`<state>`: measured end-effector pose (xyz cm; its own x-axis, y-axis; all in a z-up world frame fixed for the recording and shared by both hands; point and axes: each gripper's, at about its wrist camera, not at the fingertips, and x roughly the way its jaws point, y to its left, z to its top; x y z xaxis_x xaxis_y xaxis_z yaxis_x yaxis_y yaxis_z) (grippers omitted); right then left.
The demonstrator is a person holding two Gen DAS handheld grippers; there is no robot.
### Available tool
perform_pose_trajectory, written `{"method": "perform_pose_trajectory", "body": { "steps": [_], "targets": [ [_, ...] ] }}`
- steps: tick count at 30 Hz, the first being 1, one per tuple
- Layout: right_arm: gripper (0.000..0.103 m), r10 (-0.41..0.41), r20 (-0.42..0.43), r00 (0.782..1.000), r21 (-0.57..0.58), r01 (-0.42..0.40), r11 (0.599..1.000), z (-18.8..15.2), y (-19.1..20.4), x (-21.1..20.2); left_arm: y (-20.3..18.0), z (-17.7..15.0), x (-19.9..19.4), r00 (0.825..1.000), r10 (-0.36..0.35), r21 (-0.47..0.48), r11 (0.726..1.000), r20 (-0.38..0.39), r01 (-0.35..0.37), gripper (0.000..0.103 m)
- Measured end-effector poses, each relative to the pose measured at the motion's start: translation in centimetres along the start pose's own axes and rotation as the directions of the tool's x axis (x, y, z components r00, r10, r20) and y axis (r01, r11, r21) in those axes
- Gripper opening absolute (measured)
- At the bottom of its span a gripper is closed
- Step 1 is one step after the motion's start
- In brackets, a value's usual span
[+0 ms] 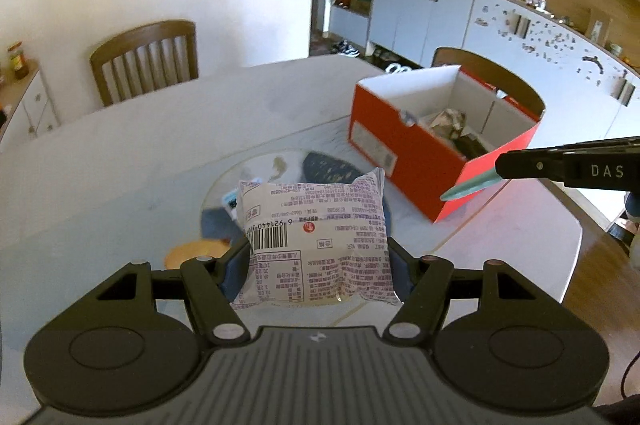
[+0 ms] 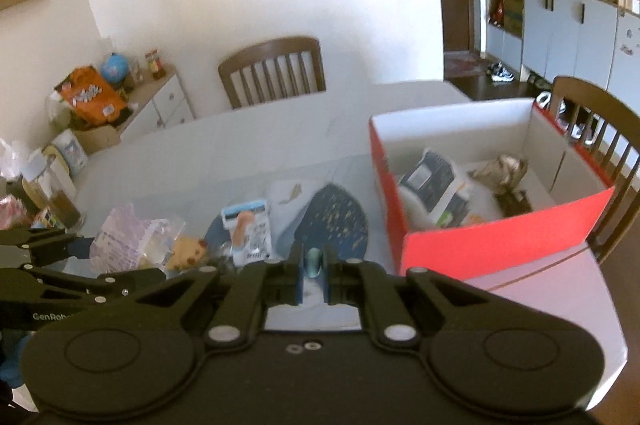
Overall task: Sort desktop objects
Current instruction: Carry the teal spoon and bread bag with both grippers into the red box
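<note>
Left tongs: my left gripper [image 1: 318, 257], bottom centre of the left wrist view, is clamped on a white plastic-wrapped snack packet with purple print and a barcode [image 1: 314, 237]; the packet hangs clear of the table.
Right tongs: my right gripper [image 2: 313, 265], low centre of the right wrist view, is pinched tight on a slim teal pen-like stick [image 2: 313, 262]. In the left wrist view the stick's pointed tip pokes out at the right edge.
Done so far: the red cardboard box with white inside [image 2: 496, 245], right of centre, already holds a dark-and-white printed packet [image 2: 434, 187] and a crumpled brownish wrapper [image 2: 502, 171].
Left to do: I judge both held items bound for that box. On the round glass turntable [image 1: 218, 185] I see a light blue sachet [image 2: 250, 229], a cookie-like snack in clear wrap [image 2: 186, 251] and a dark blue gold-flecked fan-shaped thing [image 2: 332, 223] unsorted.
Progress: roughly midway, I would say.
Packet look: puffy, sealed, crinkled at the top edge, label upside down to my camera; it should handle light and soft.
Stick look: thin, smooth, tapered; what it is exactly I cannot tell.
</note>
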<state>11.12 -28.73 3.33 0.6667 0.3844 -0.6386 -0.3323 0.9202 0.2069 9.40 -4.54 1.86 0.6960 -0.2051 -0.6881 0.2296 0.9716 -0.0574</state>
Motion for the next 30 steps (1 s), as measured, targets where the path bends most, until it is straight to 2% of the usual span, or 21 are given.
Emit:
{"method": "perform_pose_trajectory", "body": {
  "steps": [8,15,23,30],
  "targets": [
    [0.007,-0.028,0.067,0.997,0.017,0.027,0.999,1.7,-2.3,-1.9,-3.5,2.8,0.3,0.999,-0.050,0.073,0.996,0.003,0.050,0.068],
    [0.007,-0.047,0.094,0.995,0.020,0.045,0.999,3.1,-4.8,-2.6,-6.4,5.2,1.4,0.996,-0.086,0.107,0.991,0.008,0.084,0.068],
    [0.007,-0.074,0.115,0.991,0.022,0.071,0.997,4.8,-8.3,-2.4,-10.0,7.9,4.0,0.994,-0.112,0.145,0.983,0.015,0.108,0.069],
    [0.007,-0.080,0.102,0.992,0.017,0.078,0.997,6.1,-11.4,-1.2,-12.5,10.0,7.1,0.994,-0.112,0.148,0.983,0.006,0.110,0.068]
  ]
}}
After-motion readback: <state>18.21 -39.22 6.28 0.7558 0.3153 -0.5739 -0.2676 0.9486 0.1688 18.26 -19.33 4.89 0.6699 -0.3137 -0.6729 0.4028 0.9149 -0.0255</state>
